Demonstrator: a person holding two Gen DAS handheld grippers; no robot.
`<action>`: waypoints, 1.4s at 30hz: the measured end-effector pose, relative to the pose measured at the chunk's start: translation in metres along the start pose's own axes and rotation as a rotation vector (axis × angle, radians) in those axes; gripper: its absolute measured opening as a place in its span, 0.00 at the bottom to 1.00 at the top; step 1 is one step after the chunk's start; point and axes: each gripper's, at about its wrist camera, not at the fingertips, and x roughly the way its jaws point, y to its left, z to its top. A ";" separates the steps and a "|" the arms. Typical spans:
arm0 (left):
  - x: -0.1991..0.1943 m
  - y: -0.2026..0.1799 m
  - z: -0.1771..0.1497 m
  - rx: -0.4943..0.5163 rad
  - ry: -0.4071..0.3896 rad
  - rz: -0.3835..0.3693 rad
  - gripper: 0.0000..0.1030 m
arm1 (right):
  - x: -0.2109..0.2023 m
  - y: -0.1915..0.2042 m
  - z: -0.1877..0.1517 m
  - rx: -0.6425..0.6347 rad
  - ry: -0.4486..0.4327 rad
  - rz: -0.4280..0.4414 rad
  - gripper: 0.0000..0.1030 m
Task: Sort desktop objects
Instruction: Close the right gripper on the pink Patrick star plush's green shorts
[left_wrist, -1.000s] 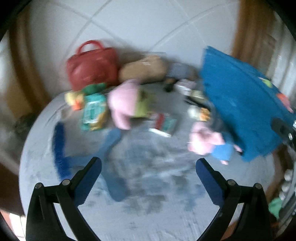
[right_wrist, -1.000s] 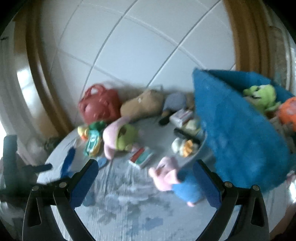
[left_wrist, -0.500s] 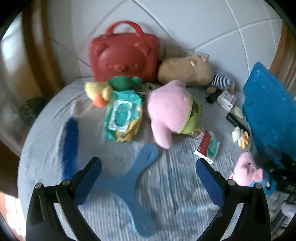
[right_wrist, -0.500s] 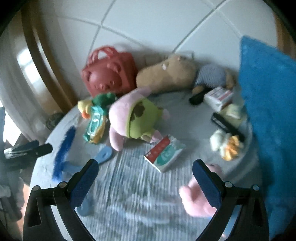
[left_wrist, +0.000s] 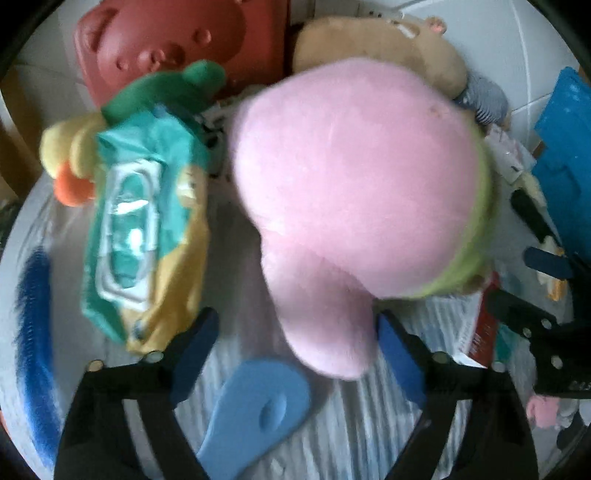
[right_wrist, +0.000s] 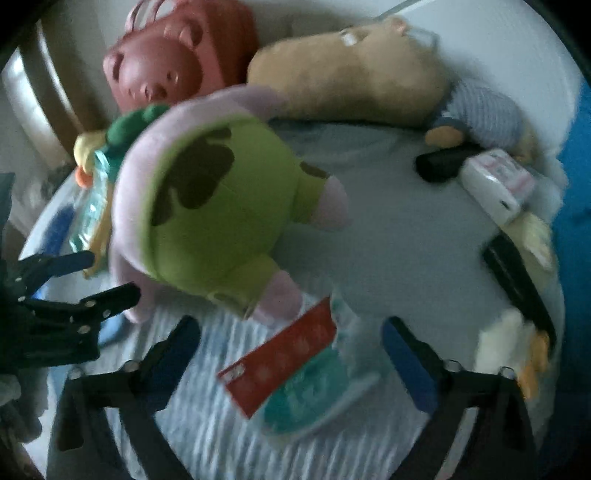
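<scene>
A big pink and green plush toy (left_wrist: 354, 192) lies mid-table; it also shows in the right wrist view (right_wrist: 207, 218). My left gripper (left_wrist: 295, 354) is open, its jaws on either side of the plush's pink arm, with no grip. My right gripper (right_wrist: 291, 362) is open over a red and teal tissue packet (right_wrist: 291, 373), which lies between its jaws. The left gripper shows at the left edge of the right wrist view (right_wrist: 88, 280). The right gripper shows at the right of the left wrist view (left_wrist: 535, 299).
A teal and yellow wet-wipes pack (left_wrist: 144, 240), a yellow duck toy (left_wrist: 70, 162), a red bear case (left_wrist: 177, 40), a tan plush (right_wrist: 351, 70), a light blue flat tool (left_wrist: 255, 410), a blue brush (left_wrist: 33, 332), a white box (right_wrist: 495, 184), a black remote (right_wrist: 517, 280) and a blue bin (left_wrist: 569, 155) crowd the round table.
Both grippers have moved forward and down toward the table. The left one has closed in on the pink plush, the right one on the tissue packet. Both stay open.
</scene>
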 end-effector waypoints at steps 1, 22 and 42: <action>0.007 -0.001 0.001 0.000 0.001 0.000 0.82 | 0.008 0.000 0.003 -0.023 0.006 0.006 0.84; 0.023 -0.010 0.028 0.005 -0.078 -0.104 0.69 | 0.039 -0.008 0.027 -0.170 -0.066 0.080 0.65; 0.011 0.002 0.015 0.084 -0.087 -0.005 0.56 | 0.005 -0.040 0.044 -0.178 -0.073 0.218 0.64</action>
